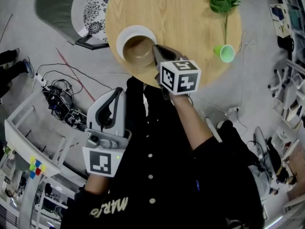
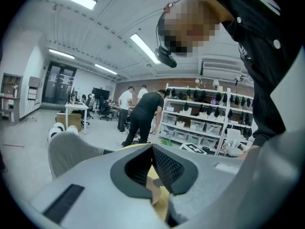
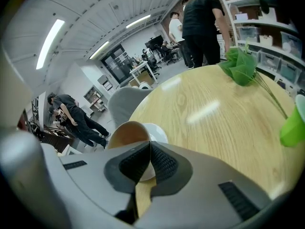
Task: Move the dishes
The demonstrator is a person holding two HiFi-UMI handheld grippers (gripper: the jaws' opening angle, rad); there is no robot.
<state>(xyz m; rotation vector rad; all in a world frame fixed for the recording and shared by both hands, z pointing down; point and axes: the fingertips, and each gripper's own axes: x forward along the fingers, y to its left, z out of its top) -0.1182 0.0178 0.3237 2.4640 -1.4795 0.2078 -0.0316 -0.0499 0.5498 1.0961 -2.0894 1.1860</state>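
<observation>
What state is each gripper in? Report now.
Left gripper: closed, empty.
Right gripper: closed at the rim of the tan round bowl; grip on it cannot be told.

The person wears a black top [image 1: 157,185] with small white buttons [image 1: 150,155] down the front and pale slanted lettering [image 1: 108,206] low on the left side. The right sleeve [image 1: 224,175] is black too and ends short of the wrist. Both the left tongs [image 1: 119,92] and the right tongs [image 1: 155,49] have a pale grey moulded shell. Each carries a white marker cube [image 1: 180,76] printed with black squares. A tiny green light [image 1: 117,157] glows on the left shell. Seen close, the pads [image 3: 162,162] are black with a fine cross-hatched grip, and a dark slotted strip [image 3: 237,200] is set into the grey.
</observation>
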